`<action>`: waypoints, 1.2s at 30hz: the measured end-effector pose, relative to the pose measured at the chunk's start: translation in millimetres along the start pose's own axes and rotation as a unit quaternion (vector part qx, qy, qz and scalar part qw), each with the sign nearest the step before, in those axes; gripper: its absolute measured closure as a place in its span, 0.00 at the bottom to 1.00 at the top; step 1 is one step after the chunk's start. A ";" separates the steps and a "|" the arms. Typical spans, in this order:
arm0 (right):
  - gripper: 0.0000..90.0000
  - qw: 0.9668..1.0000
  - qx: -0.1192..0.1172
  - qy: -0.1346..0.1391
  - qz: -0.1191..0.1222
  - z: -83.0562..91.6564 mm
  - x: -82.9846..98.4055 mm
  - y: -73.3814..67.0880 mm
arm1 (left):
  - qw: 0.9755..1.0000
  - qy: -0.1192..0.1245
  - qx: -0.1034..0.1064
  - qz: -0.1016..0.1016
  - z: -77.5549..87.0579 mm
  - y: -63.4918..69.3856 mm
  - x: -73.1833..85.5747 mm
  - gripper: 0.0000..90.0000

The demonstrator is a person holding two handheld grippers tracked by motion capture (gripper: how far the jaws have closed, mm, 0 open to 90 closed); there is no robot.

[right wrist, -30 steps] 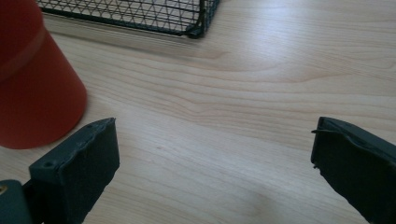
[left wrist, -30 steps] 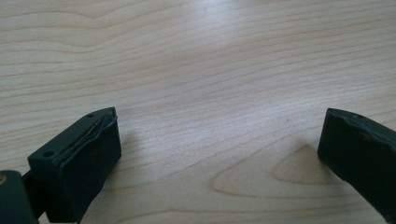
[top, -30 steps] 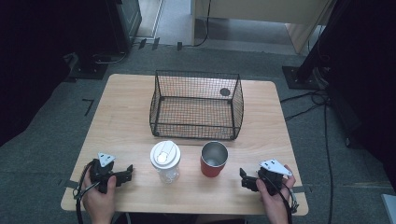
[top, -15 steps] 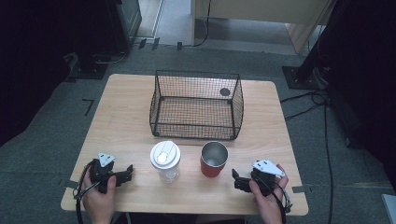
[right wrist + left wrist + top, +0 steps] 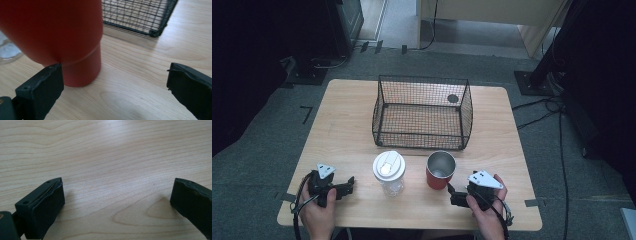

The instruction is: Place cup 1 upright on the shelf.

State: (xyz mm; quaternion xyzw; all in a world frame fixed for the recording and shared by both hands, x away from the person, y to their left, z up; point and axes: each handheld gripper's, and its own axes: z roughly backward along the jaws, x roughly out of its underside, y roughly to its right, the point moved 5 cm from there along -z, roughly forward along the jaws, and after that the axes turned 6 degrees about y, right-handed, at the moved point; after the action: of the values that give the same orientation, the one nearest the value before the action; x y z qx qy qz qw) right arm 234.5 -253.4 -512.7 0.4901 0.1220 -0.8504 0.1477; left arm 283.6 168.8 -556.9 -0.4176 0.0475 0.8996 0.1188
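Note:
A red cup [image 5: 440, 171] with a steel inside stands near the table's front, next to a clear cup with a white lid [image 5: 389, 173] on its left. My right gripper [image 5: 453, 195] is open just to the right of and in front of the red cup [image 5: 62, 35], whose wall looms close by the left jaw. The jaws hold nothing. My left gripper [image 5: 349, 184] rests open at the front left, over bare wood [image 5: 112, 170], left of the lidded cup.
A black wire basket [image 5: 422, 113] stands at the middle of the table behind the two cups, its corner [image 5: 152, 30] seen in the right gripper view. A small dark disc [image 5: 453, 98] sits at its back right. Cables and stand bases lie on the floor around.
My right gripper has moved left toward the red cup over the last second. The left gripper has stayed put.

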 end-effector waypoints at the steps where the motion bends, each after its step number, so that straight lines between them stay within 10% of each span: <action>1: 0.01 1.000 -0.004 0.000 0.000 -0.2 -0.5 -1.8 | 1.000 0.000 0.000 0.000 0.0 0.0 0.0 0.00; 36: 0.01 0.998 -0.056 0.033 -0.023 -19.9 -24.8 -44.1 | 1.000 0.000 0.000 0.000 0.0 0.0 0.0 0.00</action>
State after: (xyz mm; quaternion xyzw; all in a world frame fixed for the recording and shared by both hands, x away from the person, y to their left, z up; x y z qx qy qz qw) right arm 245.9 -202.2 -498.1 0.5057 0.1852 -0.8289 0.1510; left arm 283.5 168.8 -556.9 -0.4174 0.0474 0.8997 0.1189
